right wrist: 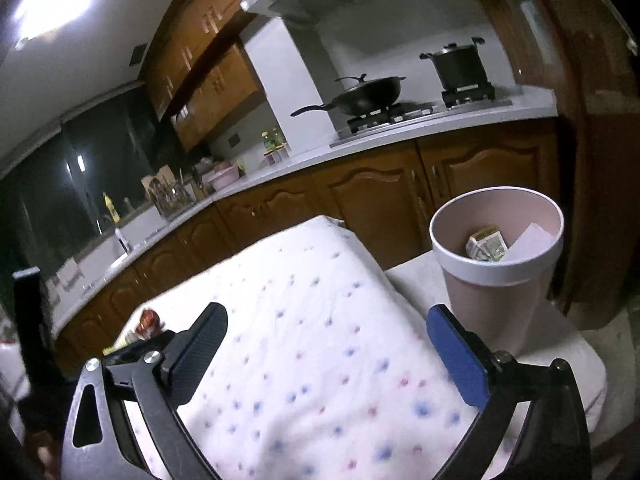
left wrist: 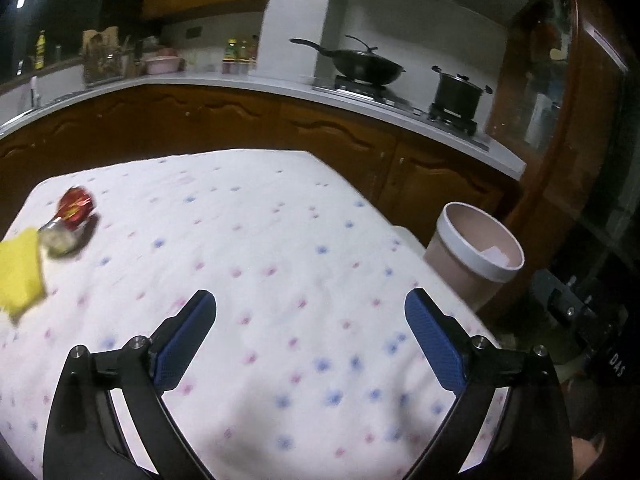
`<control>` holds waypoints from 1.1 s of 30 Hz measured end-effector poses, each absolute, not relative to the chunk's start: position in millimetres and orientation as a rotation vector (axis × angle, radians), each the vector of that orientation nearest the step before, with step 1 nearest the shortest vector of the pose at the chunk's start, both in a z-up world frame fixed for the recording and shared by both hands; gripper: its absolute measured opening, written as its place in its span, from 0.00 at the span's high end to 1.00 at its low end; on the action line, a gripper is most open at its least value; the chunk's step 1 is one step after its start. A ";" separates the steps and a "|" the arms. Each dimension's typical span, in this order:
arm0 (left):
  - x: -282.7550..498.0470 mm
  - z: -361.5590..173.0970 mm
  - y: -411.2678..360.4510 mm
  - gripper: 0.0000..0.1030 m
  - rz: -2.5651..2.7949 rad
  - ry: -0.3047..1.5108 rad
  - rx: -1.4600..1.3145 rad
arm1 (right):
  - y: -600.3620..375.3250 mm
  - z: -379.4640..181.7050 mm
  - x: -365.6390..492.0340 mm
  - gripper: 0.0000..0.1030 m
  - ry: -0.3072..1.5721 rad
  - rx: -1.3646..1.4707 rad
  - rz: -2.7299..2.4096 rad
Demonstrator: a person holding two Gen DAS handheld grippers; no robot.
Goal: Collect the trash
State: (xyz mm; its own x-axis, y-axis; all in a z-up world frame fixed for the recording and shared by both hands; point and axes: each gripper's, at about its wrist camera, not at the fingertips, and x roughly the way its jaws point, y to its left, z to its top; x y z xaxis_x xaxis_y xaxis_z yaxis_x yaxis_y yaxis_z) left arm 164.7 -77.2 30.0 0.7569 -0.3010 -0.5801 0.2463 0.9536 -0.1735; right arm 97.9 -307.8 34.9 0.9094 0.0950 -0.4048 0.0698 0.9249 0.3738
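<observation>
A crumpled red and silver wrapper (left wrist: 70,220) lies at the far left of the table with the dotted white cloth (left wrist: 256,248), next to a yellow piece (left wrist: 18,276) at the left edge. A pink bin with a white rim (left wrist: 476,256) stands past the table's right side. In the right wrist view the bin (right wrist: 496,264) holds a small carton (right wrist: 486,246) and white paper (right wrist: 530,242). My left gripper (left wrist: 310,308) is open and empty above the cloth. My right gripper (right wrist: 326,322) is open and empty, left of the bin. The red wrapper (right wrist: 148,320) shows partly behind its left finger.
A kitchen counter (left wrist: 240,84) with brown cabinets runs behind the table. On it stand a black wok (left wrist: 366,66), a black pot (left wrist: 458,92) and bottles (left wrist: 240,54). A dark wooden door frame (right wrist: 592,160) stands right of the bin.
</observation>
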 end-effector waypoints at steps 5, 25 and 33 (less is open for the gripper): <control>145.0 23.3 -57.5 0.05 -0.287 0.643 -0.100 | -292.1 26.8 79.4 0.02 0.438 0.353 0.006; 61.8 71.9 -44.1 0.00 -0.167 0.280 -0.041 | -242.8 107.0 -1.1 0.00 0.118 0.072 -0.115; 59.4 27.9 -47.3 0.00 -0.130 0.348 -0.005 | -243.4 45.1 12.0 0.00 0.218 0.101 -0.145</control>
